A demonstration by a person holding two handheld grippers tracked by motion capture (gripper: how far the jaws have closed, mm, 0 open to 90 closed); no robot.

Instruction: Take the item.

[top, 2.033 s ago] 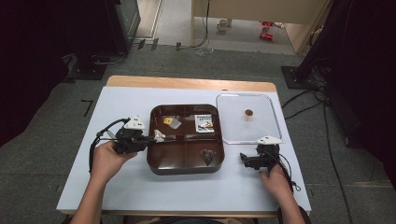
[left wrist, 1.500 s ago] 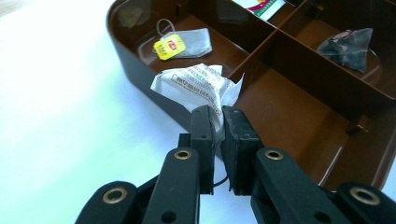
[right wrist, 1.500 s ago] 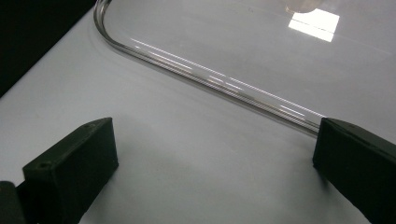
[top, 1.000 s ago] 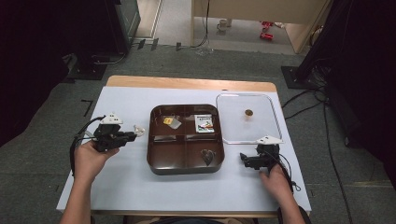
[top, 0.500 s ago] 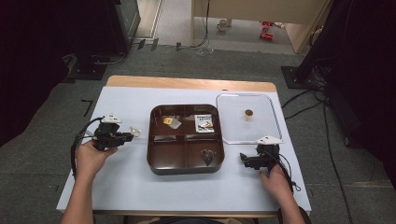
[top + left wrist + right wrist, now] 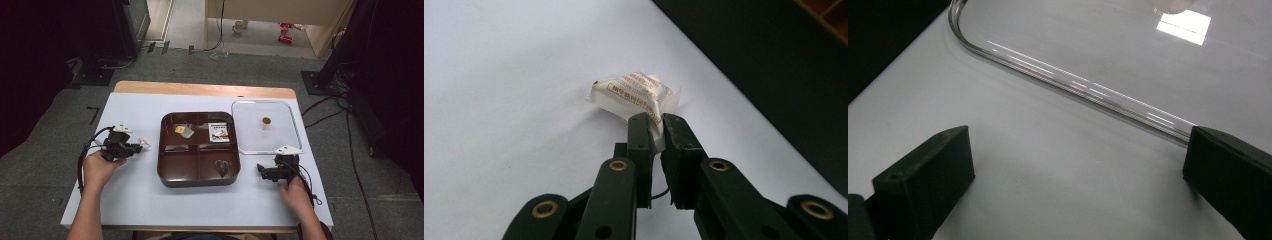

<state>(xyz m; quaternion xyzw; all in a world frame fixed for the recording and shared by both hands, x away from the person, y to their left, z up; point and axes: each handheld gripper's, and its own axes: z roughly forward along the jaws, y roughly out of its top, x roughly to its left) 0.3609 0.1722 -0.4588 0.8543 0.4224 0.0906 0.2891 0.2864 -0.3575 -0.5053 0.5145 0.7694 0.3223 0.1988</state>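
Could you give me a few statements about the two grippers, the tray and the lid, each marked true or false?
1. The left gripper is shut on a small white packet. True.
2. That packet lies inside the brown tray. False: it is over the white table, left of the tray.
3. The right gripper is open, with nothing between its jaws. True.
4. The clear lid covers the tray. False: it lies on the table beside the tray, to its right.
5. The right gripper is gripping the lid's rim. False: its jaws stand apart over bare table, short of the rim.
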